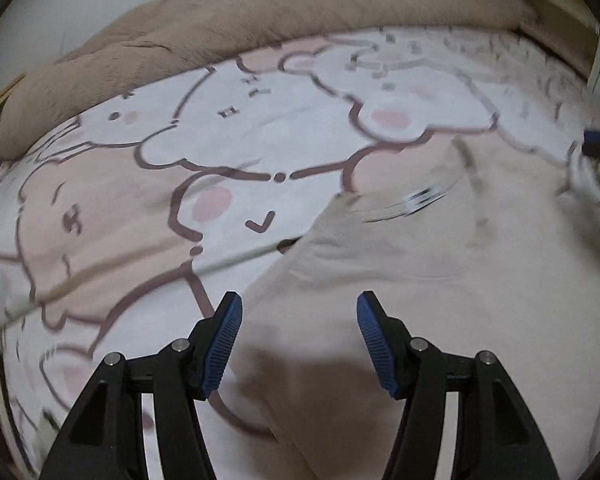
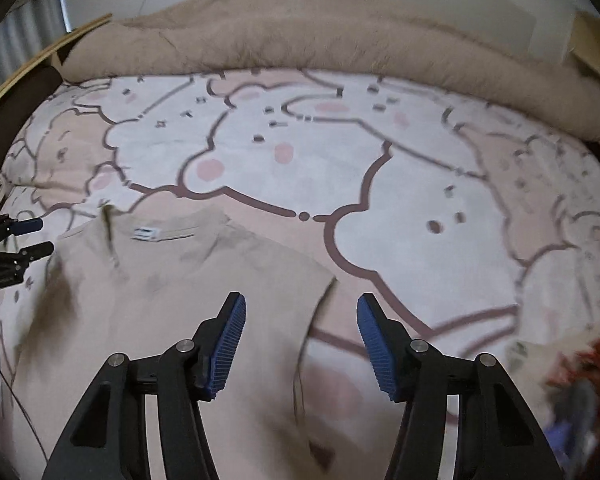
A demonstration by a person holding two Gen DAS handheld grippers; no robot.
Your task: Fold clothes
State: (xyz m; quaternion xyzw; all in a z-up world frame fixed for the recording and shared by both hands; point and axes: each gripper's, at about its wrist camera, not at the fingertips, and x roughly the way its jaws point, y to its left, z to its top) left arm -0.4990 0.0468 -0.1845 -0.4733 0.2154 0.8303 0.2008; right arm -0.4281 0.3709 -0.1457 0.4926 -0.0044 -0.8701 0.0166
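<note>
A beige shirt [image 1: 420, 300] lies flat on the bed, its collar and white neck label [image 1: 424, 196] facing away from me. My left gripper [image 1: 300, 304] hovers open over the shirt's left edge with nothing between its blue pads. In the right wrist view the same shirt [image 2: 160, 300] fills the lower left, label [image 2: 146, 233] at its top. My right gripper [image 2: 300, 304] is open above the shirt's right side edge and holds nothing. The left gripper [image 2: 40, 237] shows at the far left beside the shirt's shoulder, jaws apart.
The bed sheet [image 2: 420, 208] is pink and white with cartoon bears. A fuzzy brown blanket [image 2: 300, 36] is bunched along the far side by the wall. A blurred red and purple heap [image 2: 580, 384] lies at the lower right. Wooden bed-frame edges [image 2: 592, 44] show at the corners.
</note>
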